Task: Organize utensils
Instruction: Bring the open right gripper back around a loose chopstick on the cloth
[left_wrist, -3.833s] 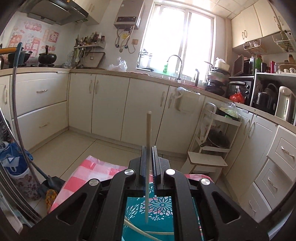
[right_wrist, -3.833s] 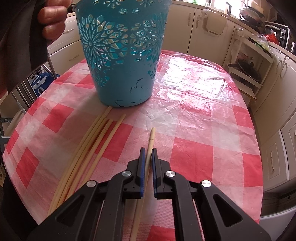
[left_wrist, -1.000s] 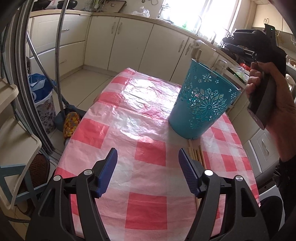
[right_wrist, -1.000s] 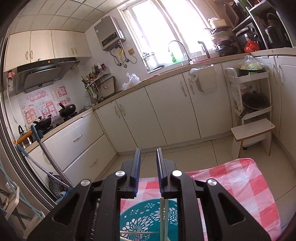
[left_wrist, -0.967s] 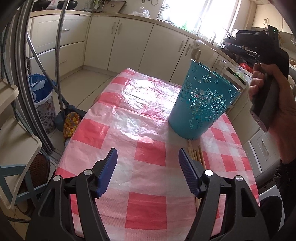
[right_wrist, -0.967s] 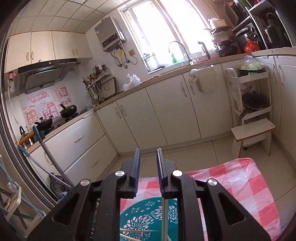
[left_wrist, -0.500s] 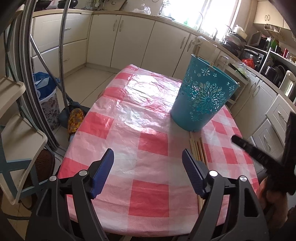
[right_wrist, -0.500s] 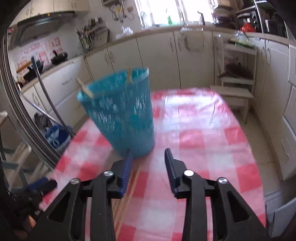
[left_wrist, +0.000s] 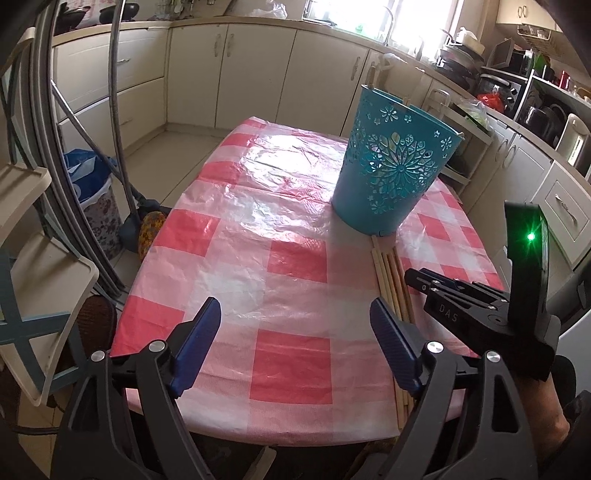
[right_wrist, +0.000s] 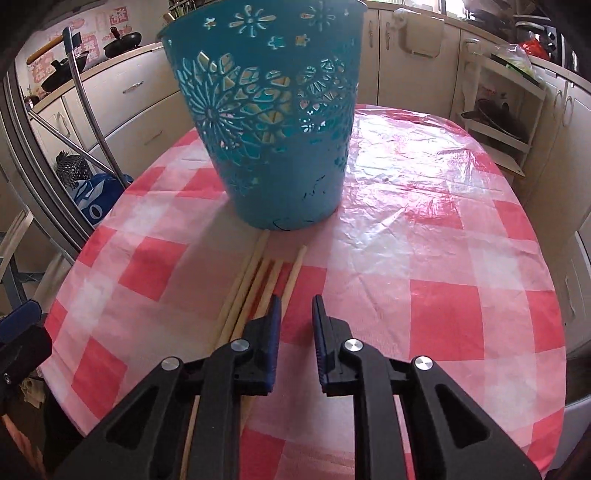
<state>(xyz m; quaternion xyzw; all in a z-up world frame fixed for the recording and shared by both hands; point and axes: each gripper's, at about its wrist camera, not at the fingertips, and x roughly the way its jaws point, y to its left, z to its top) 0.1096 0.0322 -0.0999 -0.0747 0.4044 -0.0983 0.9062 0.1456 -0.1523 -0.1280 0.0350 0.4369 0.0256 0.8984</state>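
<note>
Left wrist view: chopsticks (left_wrist: 392, 280) lie bundled on the checked table (left_wrist: 236, 236), long axis running near to far, far ends at the teal bucket (left_wrist: 388, 177); left gripper (left_wrist: 295, 332) jaws opening, empty, bundle just beyond the right jaw. Right wrist view: right gripper (right_wrist: 296, 314) jaws closing, nothing between; chopsticks (right_wrist: 258, 280) just left, pointing toward the bucket (right_wrist: 273, 122).

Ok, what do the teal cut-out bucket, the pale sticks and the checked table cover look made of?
Teal cut-out bucket: probably painted thin metal or plastic, cleanly pierced; scratches near its base. Pale sticks: matte, likely bamboo or wood chopsticks. Checked table cover: glossy plastic film, wrinkled, with glare.
</note>
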